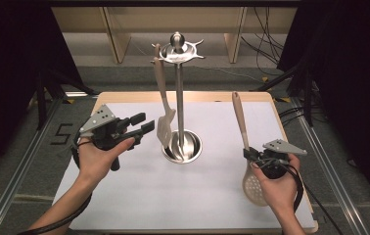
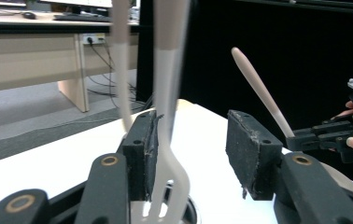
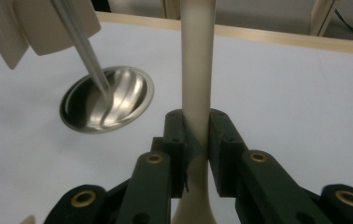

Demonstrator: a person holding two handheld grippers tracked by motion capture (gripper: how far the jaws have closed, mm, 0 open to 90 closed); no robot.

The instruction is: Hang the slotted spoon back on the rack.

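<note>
**Skimmer gripped at the right, spatula hanging on the stand**

The right gripper [image 1: 252,155] has its jaws closed on the handle of a cream skimmer [image 1: 245,147]. In the right gripper view the handle [image 3: 198,93] passes straight up between the two black pads, which press on it from both sides. In the high view the skimmer stands tilted over the right part of the white table [image 1: 139,205], its handle tip pointing up and away and its perforated round head low, just in front of the right hand [image 1: 281,188].

The left gripper [image 1: 144,125] is held at the left of the table, pointing toward the stand [image 1: 180,98]. Its jaws stand wide apart with nothing clamped. In the left gripper view the spatula [image 2: 167,116] shows just beside the inner face of one pad; whether it touches the pad cannot be told.

The metal stand rises from a round base [image 3: 107,100] at the middle of the table. The cream spatula [image 1: 163,105] hangs from a hook at its top, blade down just above the base. The skimmer is well apart from the stand, to its right.
</note>
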